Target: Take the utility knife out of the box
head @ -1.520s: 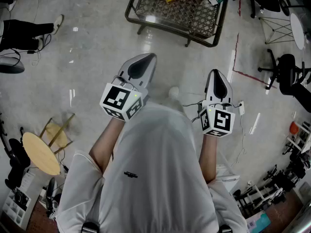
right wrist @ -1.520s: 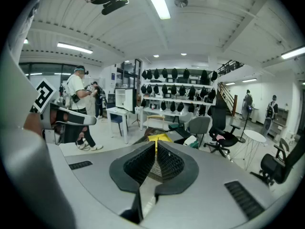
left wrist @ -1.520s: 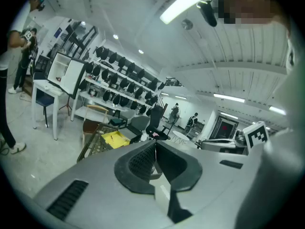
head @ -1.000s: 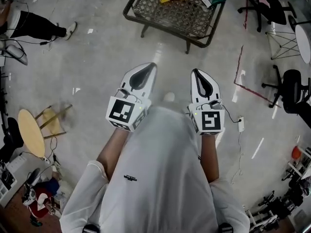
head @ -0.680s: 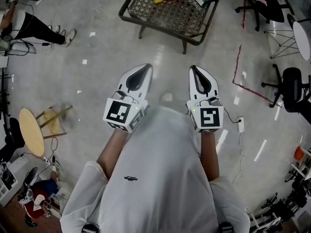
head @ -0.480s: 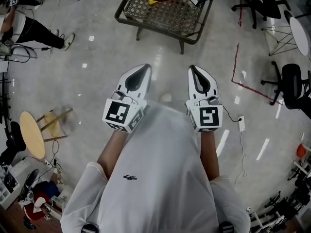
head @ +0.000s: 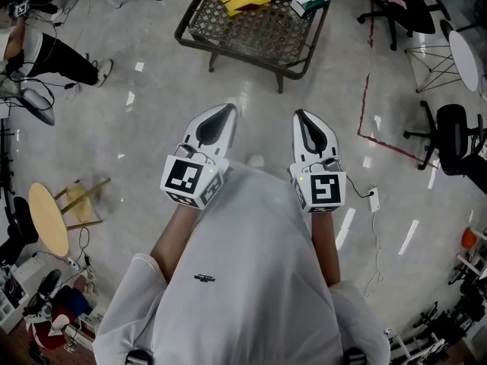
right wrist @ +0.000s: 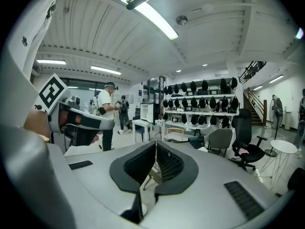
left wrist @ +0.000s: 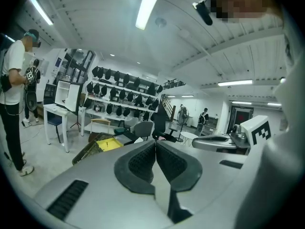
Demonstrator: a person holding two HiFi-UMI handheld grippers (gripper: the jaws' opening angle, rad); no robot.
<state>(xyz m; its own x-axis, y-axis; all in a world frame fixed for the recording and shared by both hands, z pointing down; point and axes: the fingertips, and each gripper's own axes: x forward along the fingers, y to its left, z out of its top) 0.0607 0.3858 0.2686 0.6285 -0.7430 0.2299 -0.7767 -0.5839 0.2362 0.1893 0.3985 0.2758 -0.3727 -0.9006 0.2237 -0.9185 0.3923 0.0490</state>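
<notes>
Both my left gripper (head: 227, 109) and right gripper (head: 300, 115) had jaws pressed together on nothing. At twelve o'clock a white-green box (head: 308, 0) lay on the mesh table (head: 255, 27), print too small to read; knife unseen.

The floor (head: 152, 112) is pale grey and shiny and reflects the lamps. A red line (head: 364, 105) is marked on it at the right. A low mesh table (head: 259, 25) with a dark frame stands at the far side. Black office chairs (head: 450, 131) and a round white table (head: 463, 48) are at the right, and a round wooden table (head: 47, 219) is at the left. The ceiling (right wrist: 119, 37) is white, with long lamps (right wrist: 159, 19). Shelves (right wrist: 200, 99) of dark rounded things line the back wall.
</notes>
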